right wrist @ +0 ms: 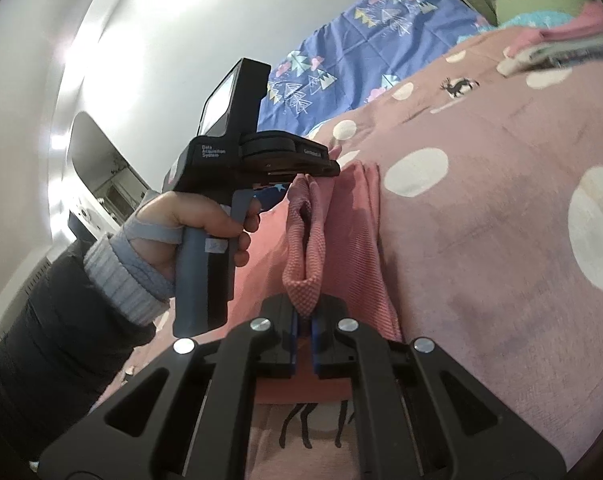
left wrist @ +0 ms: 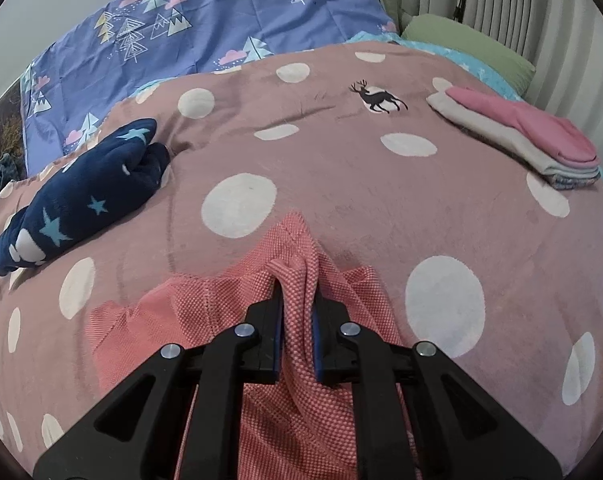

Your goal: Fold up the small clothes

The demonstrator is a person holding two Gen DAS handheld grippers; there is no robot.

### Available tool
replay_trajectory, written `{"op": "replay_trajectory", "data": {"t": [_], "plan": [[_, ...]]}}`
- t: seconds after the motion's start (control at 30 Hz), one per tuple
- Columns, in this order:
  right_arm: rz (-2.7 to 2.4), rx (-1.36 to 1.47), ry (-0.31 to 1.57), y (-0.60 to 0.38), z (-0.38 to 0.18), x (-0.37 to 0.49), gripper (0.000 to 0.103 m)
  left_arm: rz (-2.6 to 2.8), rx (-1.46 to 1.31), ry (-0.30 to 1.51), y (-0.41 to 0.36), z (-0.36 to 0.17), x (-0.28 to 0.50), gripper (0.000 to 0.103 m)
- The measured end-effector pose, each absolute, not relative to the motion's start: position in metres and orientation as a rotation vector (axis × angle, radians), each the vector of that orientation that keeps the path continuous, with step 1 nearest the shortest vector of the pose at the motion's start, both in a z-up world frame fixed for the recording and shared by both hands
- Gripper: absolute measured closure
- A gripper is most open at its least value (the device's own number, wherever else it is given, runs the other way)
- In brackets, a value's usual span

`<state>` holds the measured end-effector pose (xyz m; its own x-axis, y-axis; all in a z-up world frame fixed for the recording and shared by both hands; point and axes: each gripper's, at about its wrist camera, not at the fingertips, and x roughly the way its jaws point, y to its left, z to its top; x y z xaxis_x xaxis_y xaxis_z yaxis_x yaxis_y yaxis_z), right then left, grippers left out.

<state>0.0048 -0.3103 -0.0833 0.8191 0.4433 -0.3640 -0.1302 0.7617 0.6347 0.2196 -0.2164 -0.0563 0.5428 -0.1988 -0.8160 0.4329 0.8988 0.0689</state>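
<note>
A coral-pink knitted garment [left wrist: 301, 288] lies partly on the dotted pink blanket [left wrist: 341, 184]. My left gripper [left wrist: 297, 292] is shut on a bunched fold of it, which stands up between the fingers. In the right wrist view the same garment [right wrist: 349, 248] is stretched between both tools. My right gripper [right wrist: 303, 308] is shut on its near edge. The left gripper [right wrist: 305, 174], held by a hand [right wrist: 189, 220] in a dark sleeve, pinches the far edge.
A navy star-print garment [left wrist: 81, 196] lies crumpled at the left. A stack of folded clothes [left wrist: 529, 136], pink on top, sits at the right. A purple tree-print sheet [left wrist: 205, 32] and a green pillow [left wrist: 465, 44] lie behind, by a curtain.
</note>
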Motion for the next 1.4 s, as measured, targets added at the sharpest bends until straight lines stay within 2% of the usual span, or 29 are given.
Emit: {"op": "replay_trajectory", "data": {"t": [0.13, 0.27, 0.47, 0.6, 0.83, 1.23, 1.4], "plan": [[0.329, 0.658, 0.54, -0.315, -0.088, 0.007, 0.099, -0.414, 0.315, 0.937, -0.225, -0.067, 0.218, 0.09], [0.337, 0.663, 0.554, -0.315, -0.091, 0.009, 0.098, -0.489, 0.29, 0.936, -0.218, -0.067, 0.204, 0.064], [0.345, 0.715, 0.577, -0.322, -0.098, 0.016, 0.098, -0.56, 0.23, 0.835, -0.173, -0.028, 0.147, 0.049], [0.347, 0.733, 0.586, -0.324, -0.1, 0.017, 0.098, -0.613, 0.198, 0.792, -0.12, -0.023, 0.078, 0.048], [0.343, 0.727, 0.59, -0.321, -0.1, 0.016, 0.098, -0.546, 0.336, 0.834, -0.077, -0.068, -0.009, 0.048], [0.386, 0.782, 0.544, -0.324, -0.069, 0.002, 0.099, -0.344, 0.338, 0.784, -0.068, -0.087, -0.003, 0.048], [0.33, 0.717, 0.638, -0.324, -0.094, -0.001, 0.099, -0.338, 0.249, 0.826, -0.042, -0.093, -0.002, 0.046]]}}
